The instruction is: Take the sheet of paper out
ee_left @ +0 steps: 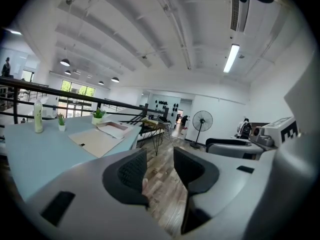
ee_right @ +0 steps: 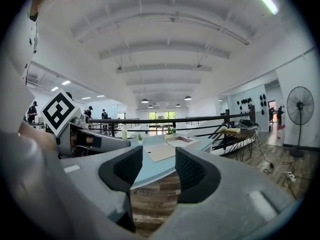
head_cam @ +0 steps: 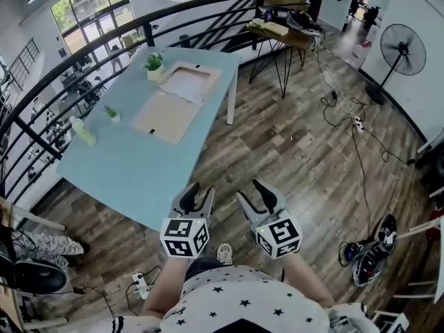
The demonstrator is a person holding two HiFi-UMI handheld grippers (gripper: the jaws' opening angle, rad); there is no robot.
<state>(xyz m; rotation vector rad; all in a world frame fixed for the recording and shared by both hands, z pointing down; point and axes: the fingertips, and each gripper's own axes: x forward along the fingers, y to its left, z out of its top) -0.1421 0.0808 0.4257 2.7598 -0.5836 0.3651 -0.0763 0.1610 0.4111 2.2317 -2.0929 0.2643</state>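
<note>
**Head view.** The left gripper (head_cam: 198, 194) and the right gripper (head_cam: 253, 194) are held low and side by side over the wooden floor (head_cam: 291, 151), just short of the near corner of the pale blue tabletop (head_cam: 132, 175). Each has its fingers spread apart with nothing between them. The sheet of paper (head_cam: 184, 87) lies well ahead of both pairs of fingers, at the far end of the tabletop, resting partly over a shallow tan box (head_cam: 205, 70). A flat tan board (head_cam: 166, 116) lies just beside the sheet, on the side nearer the fingers. A potted plant (head_cam: 154, 64) stands to the left of the box. A smaller plant (head_cam: 111, 112) and a bottle (head_cam: 83, 132) stand further left of the fingers, by the tabletop's edge.

**Left gripper view.** The fingers (ee_left: 131, 171) stand open and only bare floor shows in the gap. The tabletop runs ahead and to the left of them, with the sheet of paper far out along it. A standing fan (ee_left: 202, 122) is ahead and to the right, and the right gripper sits close on the right.

**Right gripper view.** The fingers (ee_right: 196, 174) are parted and hold nothing. The tabletop's near edge and the floor show between them. The sheet of paper lies almost straight ahead, well apart from the fingers. The left gripper is just to the left.
</note>
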